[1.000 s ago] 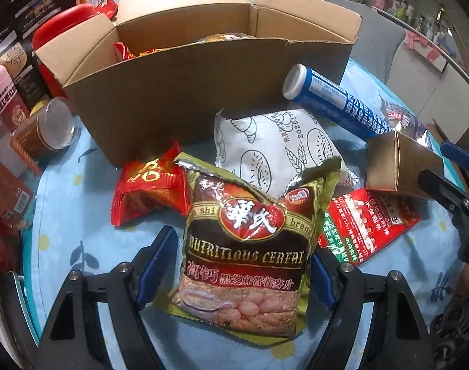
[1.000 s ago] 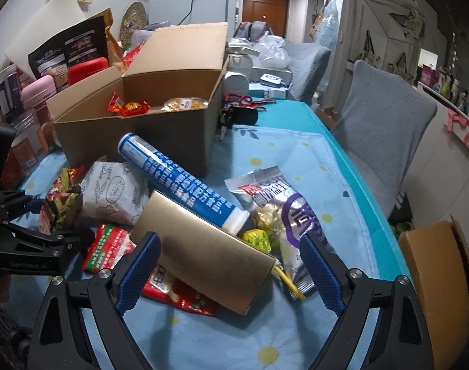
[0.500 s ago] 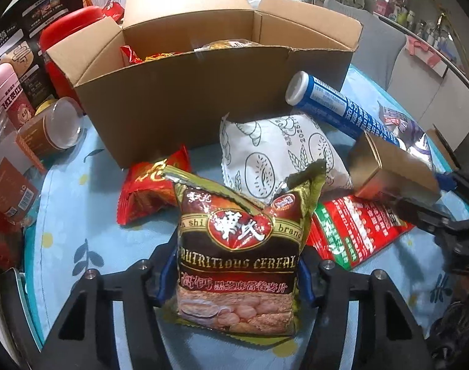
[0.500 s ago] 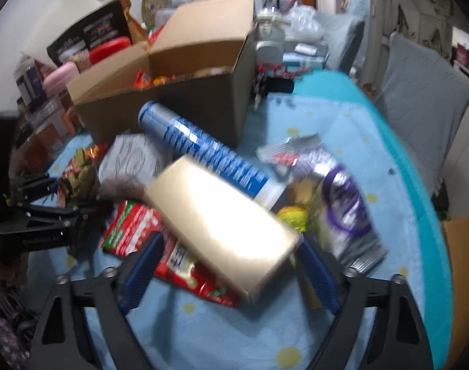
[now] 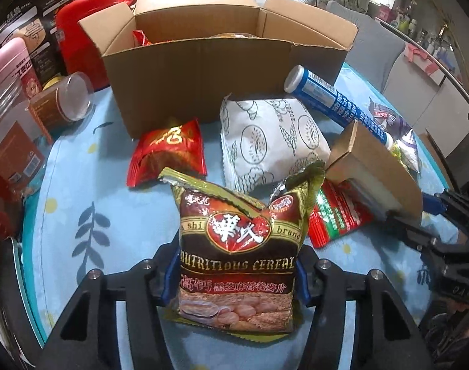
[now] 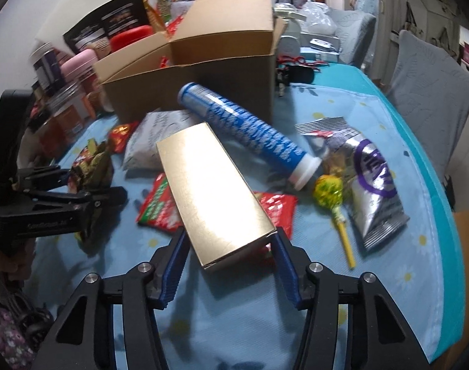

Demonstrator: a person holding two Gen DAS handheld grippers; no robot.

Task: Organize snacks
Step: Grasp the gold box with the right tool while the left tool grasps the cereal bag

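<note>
Cereal bag, soft and slippery, pinched low between closing left tool; gold box, stiff, light, crushable, gripped endwise between closing right tool.

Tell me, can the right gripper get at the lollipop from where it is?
Probably not yet. The right gripper is closing its fingers around the gold box. The lollipop lies uncovered on the cloth just right of it, so it looks easy once the box is put away.

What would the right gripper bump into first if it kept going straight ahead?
Probably the gold box, which already sits between the closing jaws of the right gripper. Past it lies the blue tube, though depth is hard to judge.
</note>
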